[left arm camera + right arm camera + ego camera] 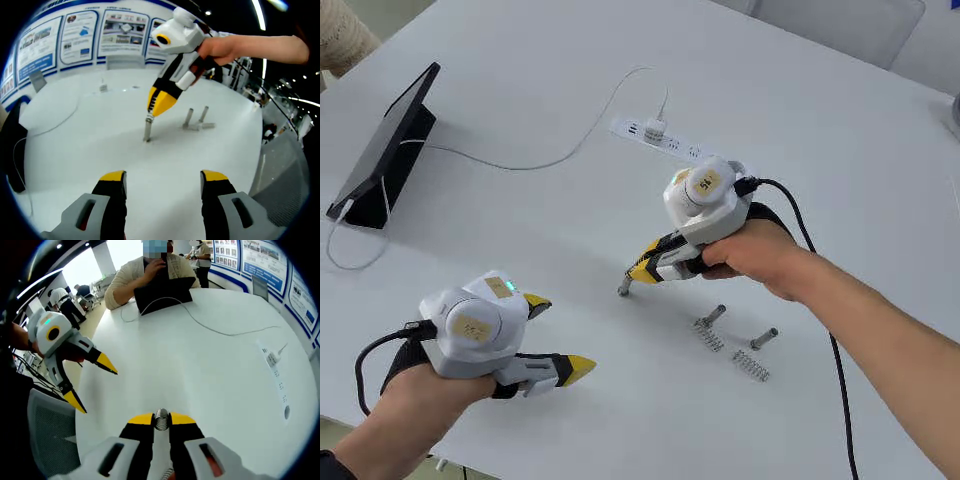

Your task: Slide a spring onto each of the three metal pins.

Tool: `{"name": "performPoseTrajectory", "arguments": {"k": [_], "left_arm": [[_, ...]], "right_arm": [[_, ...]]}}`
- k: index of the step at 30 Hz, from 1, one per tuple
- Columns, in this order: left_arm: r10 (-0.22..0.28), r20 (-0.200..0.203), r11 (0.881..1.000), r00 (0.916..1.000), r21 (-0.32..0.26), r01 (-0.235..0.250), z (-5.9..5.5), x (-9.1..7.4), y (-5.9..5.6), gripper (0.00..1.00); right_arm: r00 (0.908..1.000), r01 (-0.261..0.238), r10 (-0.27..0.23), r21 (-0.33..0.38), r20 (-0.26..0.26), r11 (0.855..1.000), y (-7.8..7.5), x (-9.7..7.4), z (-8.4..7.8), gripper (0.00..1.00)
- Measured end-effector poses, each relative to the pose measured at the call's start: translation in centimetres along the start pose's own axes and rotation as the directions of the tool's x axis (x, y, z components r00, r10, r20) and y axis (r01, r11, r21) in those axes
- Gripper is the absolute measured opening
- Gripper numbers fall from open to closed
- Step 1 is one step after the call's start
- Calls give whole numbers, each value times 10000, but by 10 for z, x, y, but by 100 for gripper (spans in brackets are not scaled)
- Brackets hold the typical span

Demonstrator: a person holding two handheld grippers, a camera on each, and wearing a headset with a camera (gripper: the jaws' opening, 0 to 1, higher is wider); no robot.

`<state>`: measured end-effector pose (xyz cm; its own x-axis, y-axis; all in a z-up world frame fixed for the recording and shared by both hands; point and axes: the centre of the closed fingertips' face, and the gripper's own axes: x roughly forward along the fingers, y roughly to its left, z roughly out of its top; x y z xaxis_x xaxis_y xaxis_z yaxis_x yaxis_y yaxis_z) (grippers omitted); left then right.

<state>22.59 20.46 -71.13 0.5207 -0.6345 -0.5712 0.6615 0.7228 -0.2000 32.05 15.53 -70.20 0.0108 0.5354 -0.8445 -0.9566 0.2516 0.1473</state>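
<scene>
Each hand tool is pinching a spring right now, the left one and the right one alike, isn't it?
Not the left one. The left gripper is open with nothing between its jaws, as the left gripper view shows. The right gripper does pinch a spring.

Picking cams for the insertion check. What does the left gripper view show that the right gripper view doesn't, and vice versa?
Left gripper view: the right hand-held gripper seen from outside, its tips over an upright pin; two more pins standing beyond, with a loose spring lying at their feet.
Right gripper view: a spring clamped between its own jaws, the open left hand-held gripper, a power strip and a seated person.
Both: the white table and a cable.
</scene>
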Motion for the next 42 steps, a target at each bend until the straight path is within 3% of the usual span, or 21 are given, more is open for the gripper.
{"name": "performPoseTrajectory", "arguments": {"k": [21, 42], "left_arm": [[-4, 52, 9999, 10000, -121, 5, 0, 0, -1, 60], [70, 41, 9999, 10000, -127, -70, 0, -2, 2, 60]], "right_arm": [[9993, 180, -198, -559, -302, 9983, 1, 10, 3, 13], [9975, 173, -239, -986, -662, 9950, 4, 24, -6, 13]]}}
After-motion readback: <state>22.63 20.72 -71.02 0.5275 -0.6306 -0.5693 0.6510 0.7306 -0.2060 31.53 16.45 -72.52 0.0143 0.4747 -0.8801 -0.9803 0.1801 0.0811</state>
